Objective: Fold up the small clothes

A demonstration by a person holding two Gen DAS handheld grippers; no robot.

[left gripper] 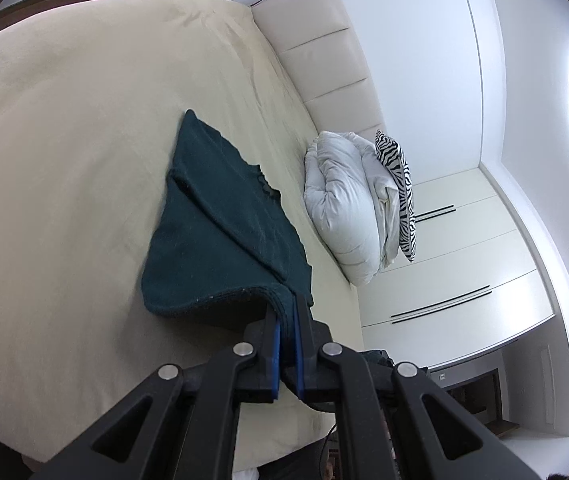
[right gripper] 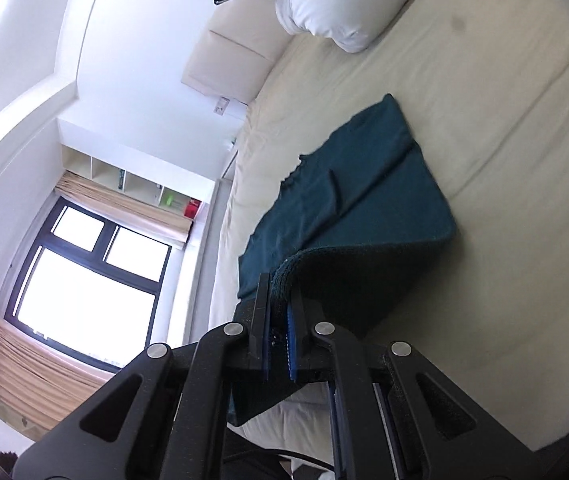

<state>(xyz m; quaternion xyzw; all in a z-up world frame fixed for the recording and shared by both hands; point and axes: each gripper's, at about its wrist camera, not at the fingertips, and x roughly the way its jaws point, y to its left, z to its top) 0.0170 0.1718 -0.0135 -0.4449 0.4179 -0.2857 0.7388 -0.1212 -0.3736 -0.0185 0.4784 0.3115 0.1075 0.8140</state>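
Here, the cream bed (left gripper: 64, 152) spread beneath both your grippers, white duvet (left gripper: 344, 208) bundled far ahead, dark green garment (left gripper: 220, 216) stretching forward from your fingertips, near edge lifted off the bed, left gripper (left gripper: 287, 320) clamped on one corner, right gripper (right gripper: 280, 312) clamped on the other.

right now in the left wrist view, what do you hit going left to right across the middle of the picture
bare cream bed cover → dark green cloth held in the left gripper → rolled white duvet → zebra pillow → white wardrobe doors
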